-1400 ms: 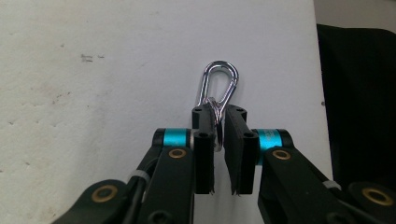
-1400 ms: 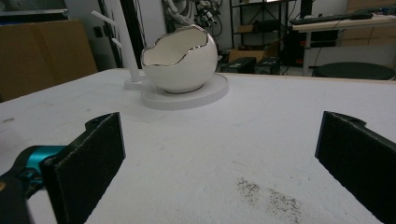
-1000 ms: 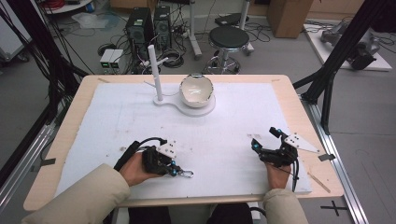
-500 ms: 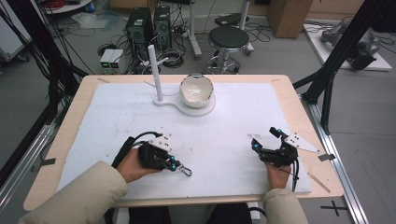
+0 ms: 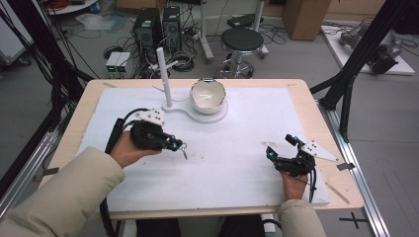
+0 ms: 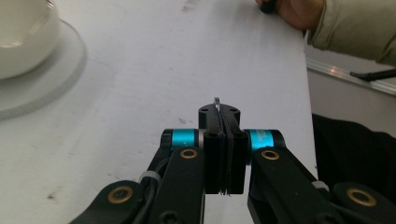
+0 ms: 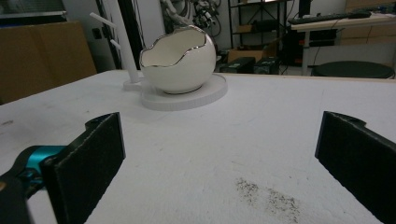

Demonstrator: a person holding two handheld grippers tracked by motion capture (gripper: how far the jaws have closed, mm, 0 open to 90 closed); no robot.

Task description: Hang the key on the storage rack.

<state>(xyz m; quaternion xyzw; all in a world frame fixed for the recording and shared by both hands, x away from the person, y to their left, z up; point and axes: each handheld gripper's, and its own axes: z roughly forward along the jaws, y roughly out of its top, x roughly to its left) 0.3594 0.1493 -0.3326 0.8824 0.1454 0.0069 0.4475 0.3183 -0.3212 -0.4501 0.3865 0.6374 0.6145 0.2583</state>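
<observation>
Near the egg-shaped bowl (image 5: pixel 208 96), left tool (image 5: pixel 174 144) pinches small metal piece (image 5: pixel 184 151); right tool (image 5: pixel 279 149) spread wide.

White egg-shaped bowl (image 5: pixel 208 95) on its round stand (image 5: pixel 217 115) beside the upright white post (image 5: pixel 164 76), mid-table.

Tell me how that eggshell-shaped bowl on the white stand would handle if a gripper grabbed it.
The bowl looks glossy and round, so the jaws would likely slip. Its thin jagged rim suggests that it chips easily. It sits rounded on the white stand, so a push would probably rock or roll it.
</observation>
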